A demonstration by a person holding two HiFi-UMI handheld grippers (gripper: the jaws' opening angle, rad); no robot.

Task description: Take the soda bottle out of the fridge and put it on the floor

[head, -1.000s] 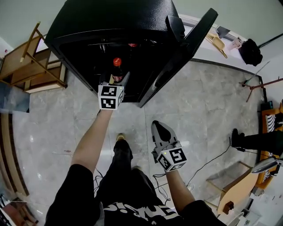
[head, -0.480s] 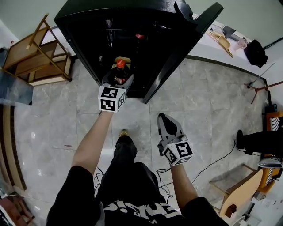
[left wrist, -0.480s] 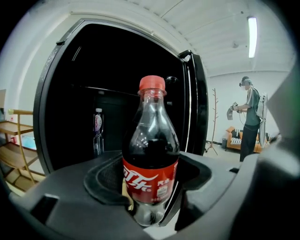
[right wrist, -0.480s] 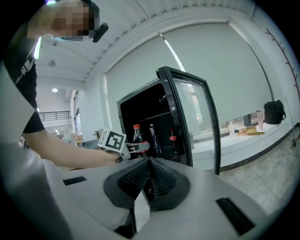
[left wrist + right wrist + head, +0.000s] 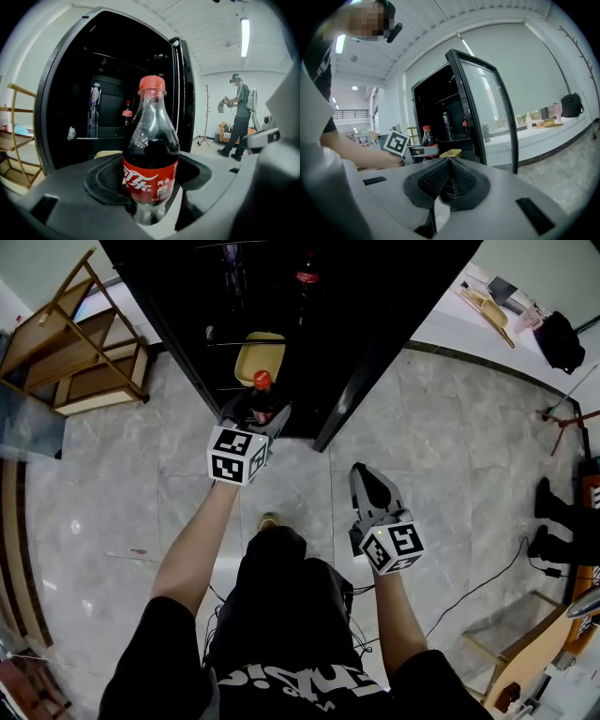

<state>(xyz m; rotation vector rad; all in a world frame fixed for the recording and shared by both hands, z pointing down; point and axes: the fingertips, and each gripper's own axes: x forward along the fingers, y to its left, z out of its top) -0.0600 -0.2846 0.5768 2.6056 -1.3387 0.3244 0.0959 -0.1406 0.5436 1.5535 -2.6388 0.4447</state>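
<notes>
Left gripper view is showing the left gripper [image 5: 150,187] with its two fingers [image 5: 105,180] pinching one soda bottle [image 5: 151,150] low on its body, one pad on each side, just under the red label. The bottle is standing upright at the centre of the frame with its red cap on top.

Over in the right gripper view, the right gripper [image 5: 449,183] is holding its two fingers [image 5: 432,180] pressed together, and nothing is lying between them.

From the head view, the held bottle is sitting at the upper centre of the frame, just in front of the open black fridge [image 5: 375,296] and above the grey tiled floor [image 5: 450,446], not touching it.

Inside the fridge two more bottles are standing on a shelf: one clear bottle [image 5: 94,101] and one dark bottle [image 5: 127,111] with a red label. One yellow dish [image 5: 260,357] is lying lower down.

One glass door [image 5: 487,108] is standing open. One wooden rack [image 5: 75,362] is filling the upper left of the head view. One white counter [image 5: 441,329] at the upper right is carrying one black bag [image 5: 561,338]. One other person [image 5: 241,117] is standing at the right of the left gripper view, near one coat stand [image 5: 206,112].
</notes>
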